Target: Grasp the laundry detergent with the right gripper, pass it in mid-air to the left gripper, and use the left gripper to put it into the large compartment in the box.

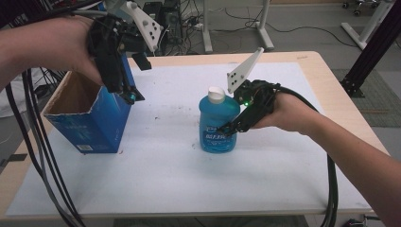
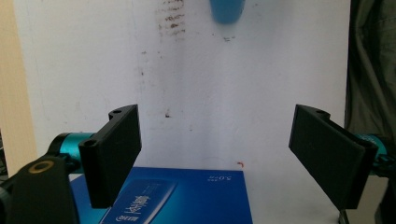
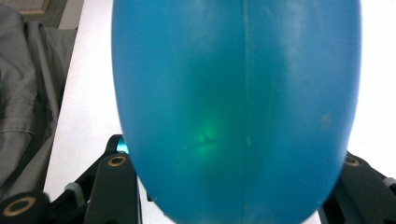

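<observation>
Centrally on the white mat (image 1: 165,189), a blue bottle (image 1: 218,124) with a white cap (image 1: 216,94) stood upright. The right gripper (image 1: 230,128) was positioned against the bottle's right side at label height, held by the person's right hand (image 1: 283,112). From the right gripper view, the bottle body (image 3: 238,107) sat between both jaws, which pressed against its two sides, so the claw was clamped on the bottle. A green light reflected on the bottle wall.

At the mat's left edge stood an open blue carton (image 1: 87,118), its brown interior visible from above. The left gripper (image 1: 130,94) was held above the carton's right upper rim by the left hand (image 1: 66,45). From the left gripper view, its jaws stood wide apart with nothing between them; the carton's printed blue face (image 2: 177,198) lay below them, and the bottle's base (image 2: 227,10) appeared farther off on the mat. Dark smudges marked the mat surface
</observation>
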